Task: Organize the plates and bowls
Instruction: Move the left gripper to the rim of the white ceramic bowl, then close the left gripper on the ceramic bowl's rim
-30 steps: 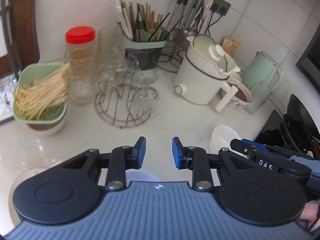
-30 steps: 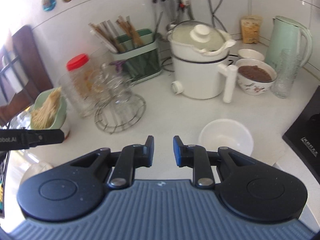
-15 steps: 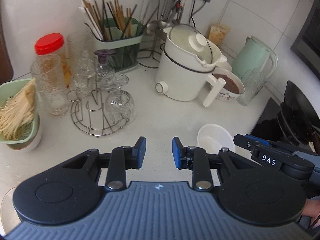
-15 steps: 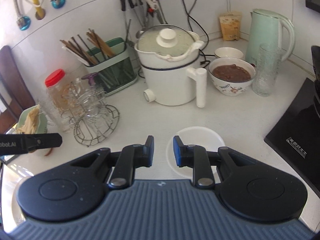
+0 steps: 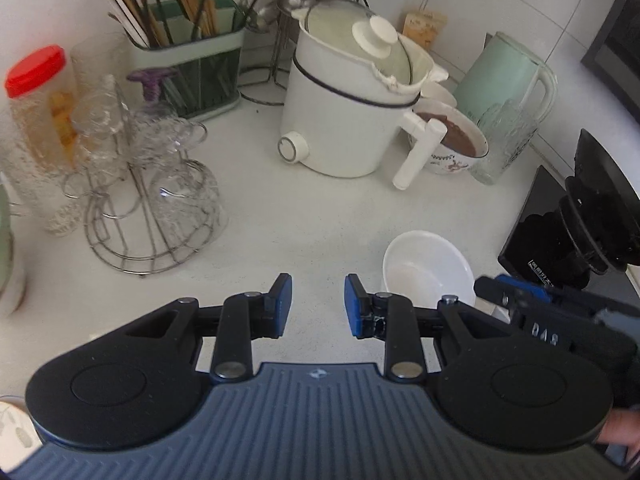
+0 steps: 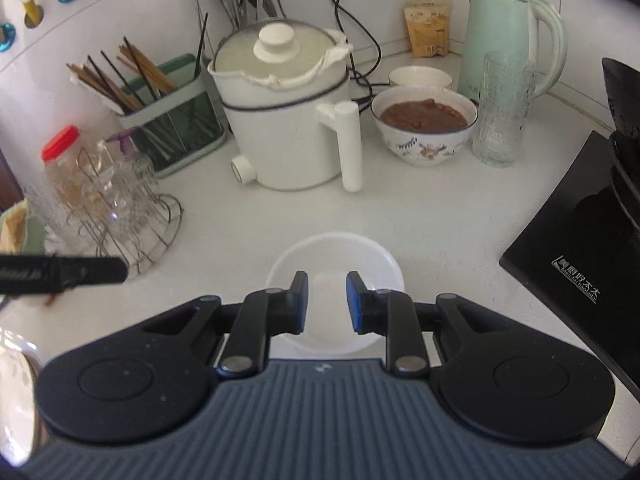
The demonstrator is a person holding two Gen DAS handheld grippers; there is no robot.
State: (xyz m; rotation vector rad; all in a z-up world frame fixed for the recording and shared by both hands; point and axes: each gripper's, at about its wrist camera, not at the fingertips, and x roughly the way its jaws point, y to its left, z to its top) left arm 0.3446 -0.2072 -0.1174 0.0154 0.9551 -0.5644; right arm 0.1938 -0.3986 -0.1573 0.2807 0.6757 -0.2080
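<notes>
The empty white bowl (image 6: 335, 280) sits upright on the pale countertop (image 6: 440, 224), in front of the white electric pot (image 6: 286, 120) and well apart from it, with the black cooktop (image 6: 576, 264) off to its right. A second ago the bowl lay ahead and to the right of the right gripper (image 6: 327, 302); now it is directly under that gripper's fingers, its near rim showing between them. The right jaws stand a little apart with a narrow gap and clasp nothing; the pads do not appear to touch the rim. The left gripper (image 5: 318, 304) has also swung over from the glass rack (image 5: 148, 216) side towards the pot, so the bowl now lies just to the right of its fingers. Its jaws are likewise partly parted and empty, with bare countertop between them. Behind the pot's handle, the patterned bowl (image 6: 424, 124) of brown food and a small white bowl (image 6: 420, 78) stand untouched. I judge the approach is nearly done and the right gripper is lined up to take the bowl's rim next.
</notes>
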